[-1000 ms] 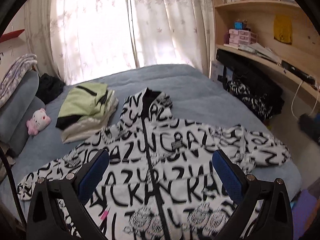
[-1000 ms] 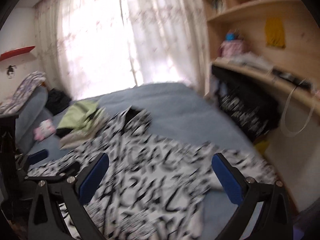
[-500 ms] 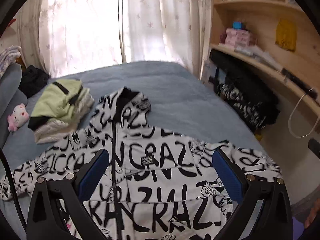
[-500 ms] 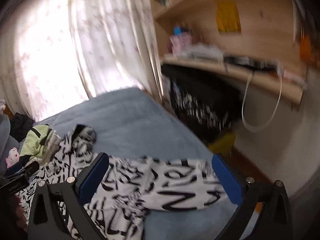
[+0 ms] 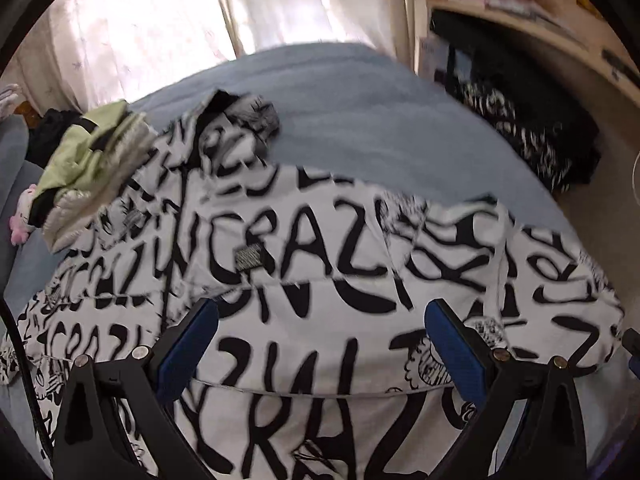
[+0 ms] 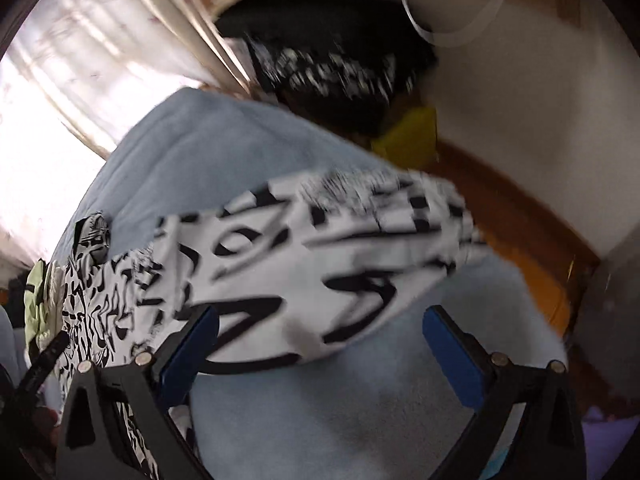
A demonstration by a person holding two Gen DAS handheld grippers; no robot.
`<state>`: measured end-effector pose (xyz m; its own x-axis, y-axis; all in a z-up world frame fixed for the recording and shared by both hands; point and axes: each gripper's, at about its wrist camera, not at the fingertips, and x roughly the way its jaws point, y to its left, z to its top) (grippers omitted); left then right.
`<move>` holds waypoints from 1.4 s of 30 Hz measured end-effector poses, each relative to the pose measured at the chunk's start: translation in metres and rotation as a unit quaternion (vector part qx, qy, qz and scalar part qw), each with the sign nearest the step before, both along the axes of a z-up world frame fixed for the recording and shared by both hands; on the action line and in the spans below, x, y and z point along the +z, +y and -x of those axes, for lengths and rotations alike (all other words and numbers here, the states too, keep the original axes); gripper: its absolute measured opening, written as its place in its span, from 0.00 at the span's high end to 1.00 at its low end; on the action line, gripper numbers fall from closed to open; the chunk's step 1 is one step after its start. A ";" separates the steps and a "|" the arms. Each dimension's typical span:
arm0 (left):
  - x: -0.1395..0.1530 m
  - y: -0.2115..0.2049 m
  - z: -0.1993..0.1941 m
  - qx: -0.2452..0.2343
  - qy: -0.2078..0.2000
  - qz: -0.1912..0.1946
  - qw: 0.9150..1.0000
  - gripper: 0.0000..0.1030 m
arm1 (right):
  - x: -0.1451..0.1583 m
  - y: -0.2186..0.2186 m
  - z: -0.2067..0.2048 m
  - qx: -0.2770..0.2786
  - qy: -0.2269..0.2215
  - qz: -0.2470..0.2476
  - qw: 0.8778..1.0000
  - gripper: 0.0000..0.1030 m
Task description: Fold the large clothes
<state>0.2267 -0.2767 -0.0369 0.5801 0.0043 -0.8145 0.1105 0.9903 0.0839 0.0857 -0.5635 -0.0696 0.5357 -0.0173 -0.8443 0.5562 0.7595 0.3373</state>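
Note:
A white jacket with black lettering (image 5: 304, 264) lies spread face up on the blue bed (image 5: 360, 112), hood toward the window. My left gripper (image 5: 320, 344) hovers open just above its chest, nothing between the blue pads. In the right wrist view the jacket's right sleeve (image 6: 328, 264) stretches toward the bed's edge, blurred. My right gripper (image 6: 320, 344) hangs open over the sleeve's cuff end, with blue bedding below its fingers. Neither gripper holds cloth.
A folded green and white garment pile (image 5: 88, 168) sits beside the jacket's left shoulder, with a pink plush toy (image 5: 22, 216) near it. Dark patterned clothes (image 6: 332, 68) heap under a wooden shelf at right. A wooden floor (image 6: 512, 224) lies past the bed edge. Curtains (image 5: 180, 12) hang behind.
Both grippers have dropped lower and closer to the jacket. The right one swung out to the right sleeve and tilted down; the left one moved toward the chest. Both stayed open.

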 end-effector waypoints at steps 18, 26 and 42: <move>-0.019 -0.009 0.001 -0.057 0.012 0.092 0.994 0.01 | -0.052 -0.054 -0.026 -0.129 -0.067 -0.126 0.981 0.87; 0.001 0.070 0.017 0.016 -0.046 0.126 0.991 0.01 | 0.058 0.011 -0.041 -0.041 -0.202 -0.023 0.978 0.92; -0.016 0.255 0.051 0.144 -0.027 0.135 0.980 0.01 | 0.020 0.328 -0.121 0.390 -0.125 0.009 0.912 0.71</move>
